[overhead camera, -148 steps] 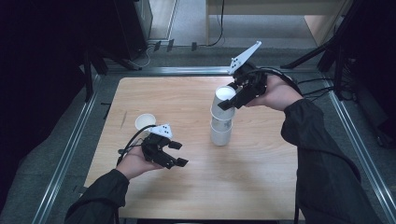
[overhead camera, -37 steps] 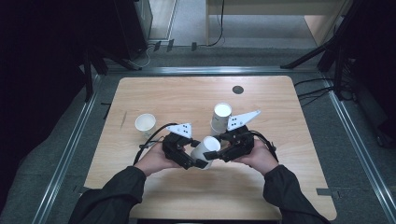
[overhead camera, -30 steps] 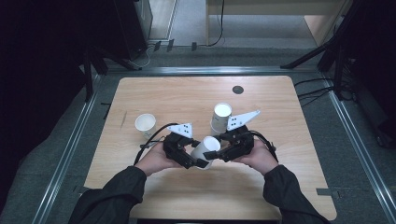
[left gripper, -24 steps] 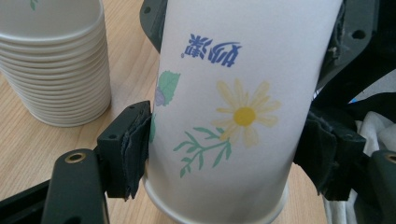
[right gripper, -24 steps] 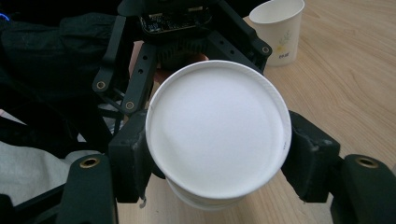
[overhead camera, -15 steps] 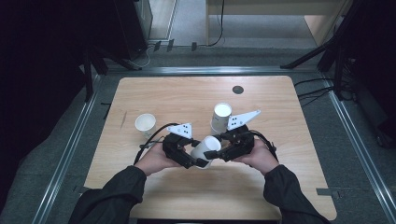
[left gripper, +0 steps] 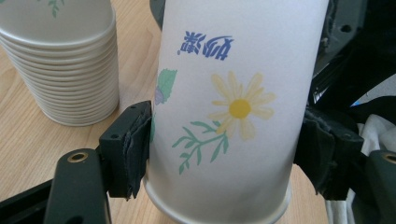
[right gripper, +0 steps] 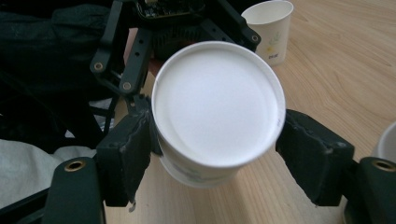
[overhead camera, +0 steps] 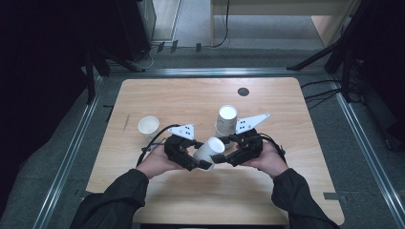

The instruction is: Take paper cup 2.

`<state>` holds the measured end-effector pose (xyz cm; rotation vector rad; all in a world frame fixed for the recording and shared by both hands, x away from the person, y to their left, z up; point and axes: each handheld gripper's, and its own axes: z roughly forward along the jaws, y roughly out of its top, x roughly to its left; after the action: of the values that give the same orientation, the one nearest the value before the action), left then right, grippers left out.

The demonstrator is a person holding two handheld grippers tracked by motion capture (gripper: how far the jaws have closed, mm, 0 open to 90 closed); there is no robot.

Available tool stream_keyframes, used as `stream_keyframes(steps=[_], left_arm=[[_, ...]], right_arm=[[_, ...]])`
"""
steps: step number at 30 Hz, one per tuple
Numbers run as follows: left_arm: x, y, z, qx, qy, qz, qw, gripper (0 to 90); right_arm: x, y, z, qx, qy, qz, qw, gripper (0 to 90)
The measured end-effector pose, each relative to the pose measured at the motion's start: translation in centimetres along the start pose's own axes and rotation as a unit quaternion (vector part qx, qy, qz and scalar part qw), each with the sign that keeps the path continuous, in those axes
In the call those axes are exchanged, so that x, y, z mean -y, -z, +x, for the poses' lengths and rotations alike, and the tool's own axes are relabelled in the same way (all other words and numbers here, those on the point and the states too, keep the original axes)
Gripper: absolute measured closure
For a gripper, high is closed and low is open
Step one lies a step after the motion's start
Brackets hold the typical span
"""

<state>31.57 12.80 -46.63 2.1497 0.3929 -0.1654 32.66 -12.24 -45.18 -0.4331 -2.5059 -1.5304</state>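
We hold 1 cup (overhead camera: 208,151) above the table between both grippers: left gripper (left gripper: 219,154) pinches it, right gripper (right gripper: 217,154) has just spread open. Placing it beside the lone cup (overhead camera: 148,127) remains, we judge.

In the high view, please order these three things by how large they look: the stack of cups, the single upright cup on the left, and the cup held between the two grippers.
1. Stack of cups: looks largest.
2 and 3. Held cup and single upright cup: they look nearly alike. The held one is tilted and partly covered, so I do not rank them.
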Motion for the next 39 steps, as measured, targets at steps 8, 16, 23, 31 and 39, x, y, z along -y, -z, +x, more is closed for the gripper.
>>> stream_keyframes(steps=[8,16,23,31,39], left_arm=[[-0.2,1.4,0.1,-0.006,0.002,0.001,1.0,26.6],[-0.8,2.7,0.8,-0.017,0.011,0.029,0.9994,26.9],[-2.2,3.4,1.1,-0.01,0.005,0.066,0.9978,27.0],[-4.3,3.9,1.0,-0.013,-0.019,0.107,0.994,27.1],[-3.8,3.2,0.7,-0.016,-0.033,0.132,0.9905,27.2]], right_arm=[[0.9,1.4,0.2,0.019,0.002,0.007,0.9998,26.7],[2.7,2.1,0.9,0.035,0.008,0.028,0.999,26.9],[2.8,2.1,0.6,0.048,0.0,0.021,0.9986,27.9],[2.7,2.0,0.7,0.051,0.003,0.014,0.9986,28.6],[2.5,1.6,0.6,0.048,0.006,0.012,0.9987,29.4]])
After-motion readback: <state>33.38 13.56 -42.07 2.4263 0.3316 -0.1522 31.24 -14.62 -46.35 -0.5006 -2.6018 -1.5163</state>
